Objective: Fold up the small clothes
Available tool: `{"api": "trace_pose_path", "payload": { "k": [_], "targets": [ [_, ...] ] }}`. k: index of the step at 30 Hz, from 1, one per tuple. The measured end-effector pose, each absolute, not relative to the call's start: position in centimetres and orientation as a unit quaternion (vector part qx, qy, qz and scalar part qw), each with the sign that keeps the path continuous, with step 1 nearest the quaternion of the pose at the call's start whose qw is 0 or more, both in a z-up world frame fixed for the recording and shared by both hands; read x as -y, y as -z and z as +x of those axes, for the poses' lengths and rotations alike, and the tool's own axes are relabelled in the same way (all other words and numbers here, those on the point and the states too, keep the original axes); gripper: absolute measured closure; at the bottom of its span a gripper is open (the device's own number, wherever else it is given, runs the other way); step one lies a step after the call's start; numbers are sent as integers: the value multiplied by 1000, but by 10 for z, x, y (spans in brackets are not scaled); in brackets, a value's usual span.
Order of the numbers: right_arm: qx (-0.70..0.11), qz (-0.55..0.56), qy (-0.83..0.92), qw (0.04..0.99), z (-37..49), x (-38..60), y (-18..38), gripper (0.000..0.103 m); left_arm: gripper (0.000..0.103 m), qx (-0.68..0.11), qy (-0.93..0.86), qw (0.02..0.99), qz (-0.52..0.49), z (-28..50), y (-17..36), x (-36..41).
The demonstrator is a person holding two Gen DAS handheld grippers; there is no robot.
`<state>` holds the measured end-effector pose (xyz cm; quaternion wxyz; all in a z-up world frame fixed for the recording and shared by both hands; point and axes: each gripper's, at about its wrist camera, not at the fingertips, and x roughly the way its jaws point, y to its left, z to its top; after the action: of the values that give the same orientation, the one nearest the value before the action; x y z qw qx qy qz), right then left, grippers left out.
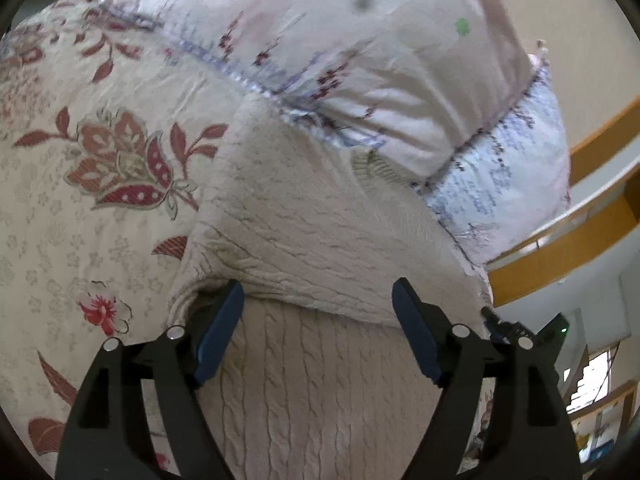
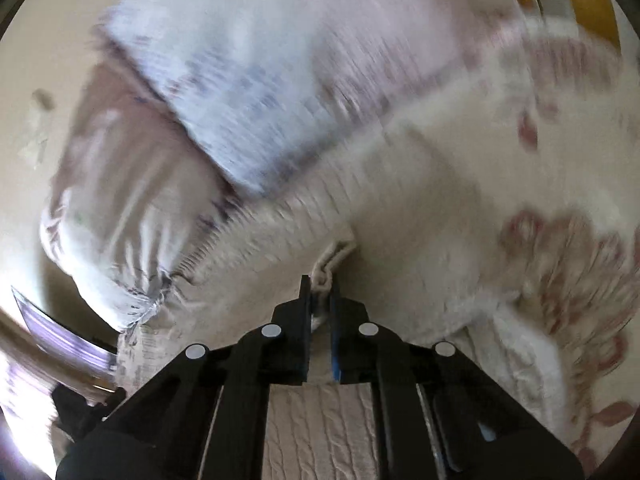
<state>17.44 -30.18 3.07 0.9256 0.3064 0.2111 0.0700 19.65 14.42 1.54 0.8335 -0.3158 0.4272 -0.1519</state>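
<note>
The cream cable-knit sweater (image 1: 320, 216) lies on the flowered bedspread (image 1: 60, 208) just below the pillow (image 1: 360, 60), directly ahead of the wide, empty left claw (image 1: 318, 312), while the right claw (image 2: 320, 292) pinches its edge, so the right is nearer.

Soft, even daylight; window glare at lower right of left wrist view. Left view mostly sharp. Right view heavily motion-blurred throughout. Fisheye bending and dark vignetting at the edges.
</note>
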Motion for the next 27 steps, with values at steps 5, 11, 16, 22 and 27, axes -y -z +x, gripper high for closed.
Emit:
{"api": "trace_pose_path", "payload": {
  "k": [5,11,16,22,27],
  "targets": [
    [-218,285,-24,933,171,307,-23,95,27,-409,154,856,-276,181,-31,-149],
    [-263,295,-25,918,177,312,-10,76,27,-419,156,858,-254,163,-30,-156],
    [-239,288,-48,926,144,324,-18,55,27,-424,161,852,-260,146,-24,-168],
    [-260,306,-65,914,108,353,-2,55,32,-438,181,837,-274,121,-11,-176],
    [-282,318,-56,904,80,370,20,55,37,-446,197,830,-272,101,-4,-170]
  ]
}}
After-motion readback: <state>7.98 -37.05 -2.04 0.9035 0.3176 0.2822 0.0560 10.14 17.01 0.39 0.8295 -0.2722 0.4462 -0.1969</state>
